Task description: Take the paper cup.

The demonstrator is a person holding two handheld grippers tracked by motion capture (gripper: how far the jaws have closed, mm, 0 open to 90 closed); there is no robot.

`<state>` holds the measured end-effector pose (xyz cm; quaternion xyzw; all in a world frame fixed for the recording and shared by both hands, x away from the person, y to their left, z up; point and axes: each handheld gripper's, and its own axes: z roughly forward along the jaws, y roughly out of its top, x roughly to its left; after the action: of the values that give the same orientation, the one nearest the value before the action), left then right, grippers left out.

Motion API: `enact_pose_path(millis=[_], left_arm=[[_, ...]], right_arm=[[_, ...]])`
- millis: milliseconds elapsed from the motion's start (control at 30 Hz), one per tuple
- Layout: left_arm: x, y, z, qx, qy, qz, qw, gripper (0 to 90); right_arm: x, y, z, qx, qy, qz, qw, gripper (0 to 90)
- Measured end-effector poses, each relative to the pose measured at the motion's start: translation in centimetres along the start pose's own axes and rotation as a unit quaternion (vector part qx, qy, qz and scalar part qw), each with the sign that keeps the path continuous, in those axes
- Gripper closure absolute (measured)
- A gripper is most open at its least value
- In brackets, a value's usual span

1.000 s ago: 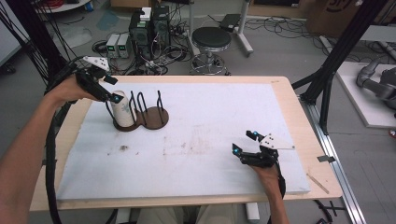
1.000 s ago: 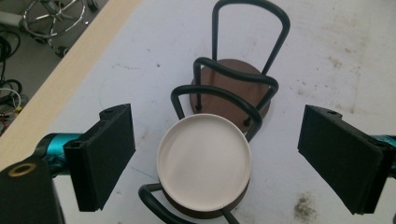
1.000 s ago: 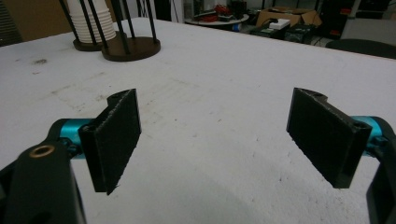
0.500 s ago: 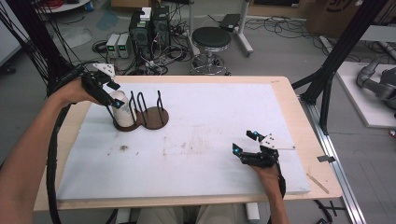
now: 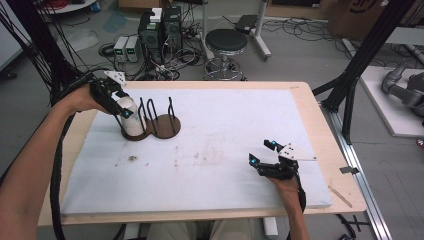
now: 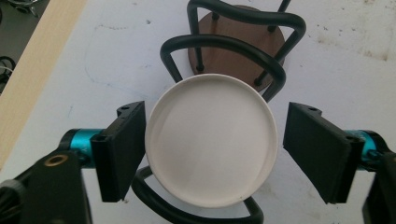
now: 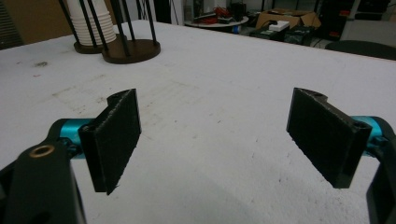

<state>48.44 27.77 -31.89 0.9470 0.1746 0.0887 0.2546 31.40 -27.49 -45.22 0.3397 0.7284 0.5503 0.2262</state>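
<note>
Jaws of the left gripper [image 6: 212,149] have been closing around the cup stack [image 6: 211,144] — left pad touching, right not; square them, then lift straight up — clear of the rack [image 6: 224,46].

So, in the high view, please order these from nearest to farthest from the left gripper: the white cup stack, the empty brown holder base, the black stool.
1. white cup stack: between the jaws of the left gripper, far-left of the table.
2. empty brown holder base: just right of the stack.
3. black stool: on the floor beyond the table.

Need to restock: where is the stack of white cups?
In the high view, far left: the stack of white cups stands in the wire rack, between the left gripper jaws.
</note>
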Motion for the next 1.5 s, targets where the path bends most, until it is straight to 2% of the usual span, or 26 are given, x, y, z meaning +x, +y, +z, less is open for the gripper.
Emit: enact_pose_path(millis=[67,233,533,1033,1167,1333,1433,1500], left_arm=[[0.0,0.1,0.1,0.004,0.002,0.005,1.0000,29.4],[0.0,0.1,0.0,0.002,0.002,0.004,1.0000,32.4],[0.0,0.0,-0.1,0.003,0.002,0.001,1.0000,32.8],[0.0,0.0,-0.7,-0.011,0.002,-0.011,0.9999,33.7],[-0.1,-0.1,-1.1,-0.013,0.006,-0.013,0.9998,33.7],[-0.1,-0.2,-1.7,-0.029,0.009,-0.020,0.9993,33.8],[-0.1,0.1,-2.2,-0.018,0.015,-0.017,0.9996,33.9],[0.0,0.6,-2.7,-0.022,0.015,-0.014,0.9995,33.9]], right_arm=[[0.0,0.0,0.0,0.000,0.000,0.000,1.0000,18.0],[0.0,0.0,0.0,-0.001,0.001,-0.004,1.0000,18.0],[0.0,0.0,0.0,0.000,0.000,-0.003,1.0000,18.0],[0.1,0.0,0.0,0.002,-0.002,-0.004,1.0000,18.0],[0.1,0.0,0.0,0.001,-0.002,-0.004,1.0000,18.0],[0.1,0.0,0.0,0.002,-0.002,-0.004,1.0000,18.0],[0.1,0.0,0.0,0.002,-0.002,-0.003,1.0000,18.0],[0.1,0.0,0.0,0.002,-0.002,-0.003,1.0000,18.0]])
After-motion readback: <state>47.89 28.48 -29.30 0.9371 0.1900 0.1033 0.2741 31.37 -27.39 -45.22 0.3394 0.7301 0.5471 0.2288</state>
